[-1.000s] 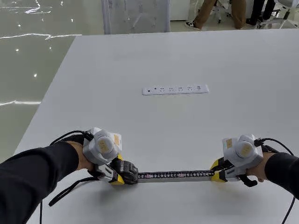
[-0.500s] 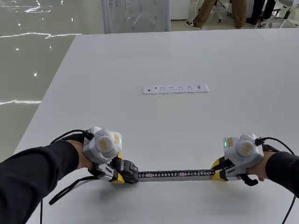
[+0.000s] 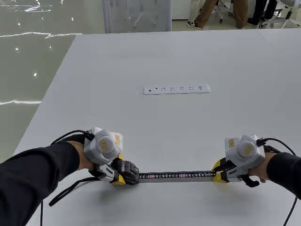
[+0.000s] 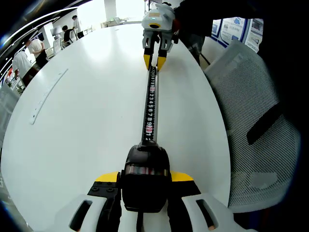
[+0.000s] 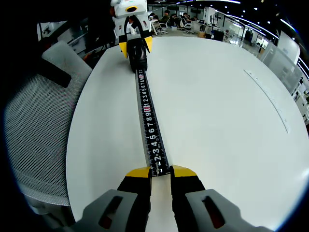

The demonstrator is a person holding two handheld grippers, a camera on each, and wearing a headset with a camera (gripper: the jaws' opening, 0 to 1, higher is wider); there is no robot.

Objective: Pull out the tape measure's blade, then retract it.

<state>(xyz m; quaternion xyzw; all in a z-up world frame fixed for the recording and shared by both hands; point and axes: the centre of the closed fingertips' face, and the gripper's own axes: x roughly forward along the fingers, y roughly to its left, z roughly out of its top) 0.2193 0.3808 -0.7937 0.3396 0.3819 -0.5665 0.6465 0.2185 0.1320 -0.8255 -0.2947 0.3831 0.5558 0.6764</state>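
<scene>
Starting on the left: the left gripper [image 3: 117,175] sits low near the front edge of the white table [image 3: 164,56], held by a hand at the end of a dark sleeve [image 3: 37,174]. Its jaws are closed in on the black body of the tape measure [image 3: 127,172], with one yellow tip pressed against each side. In the left gripper view the body is wedged snugly between them, so that's a solid grab.

From the tape measure the blade [image 3: 176,175] runs straight out to the right, pulled out a good way, with the printed numbers facing up and a few red marks along it. It's stretched taut between the two grippers and sits very low over the table. I honestly can't tell if it actually touches the surface.

At the far end is the right gripper [image 3: 218,172], also down near the table's front edge. Its jaws are nearly closed, with just a narrow gap between them, and the tip of the blade is pinched between the yellow ends. The right gripper view shows that nicely, with the low numbers sitting right at the tips.

Further back, a flat white power strip [image 3: 177,89] lies around the middle of the table, well apart from the tape measure. A dark cable [image 3: 70,190] trails from the left gripper across the table under the sleeve. Both gripper views catch a grey mesh chair [image 4: 260,145] just beside the table edge.
</scene>
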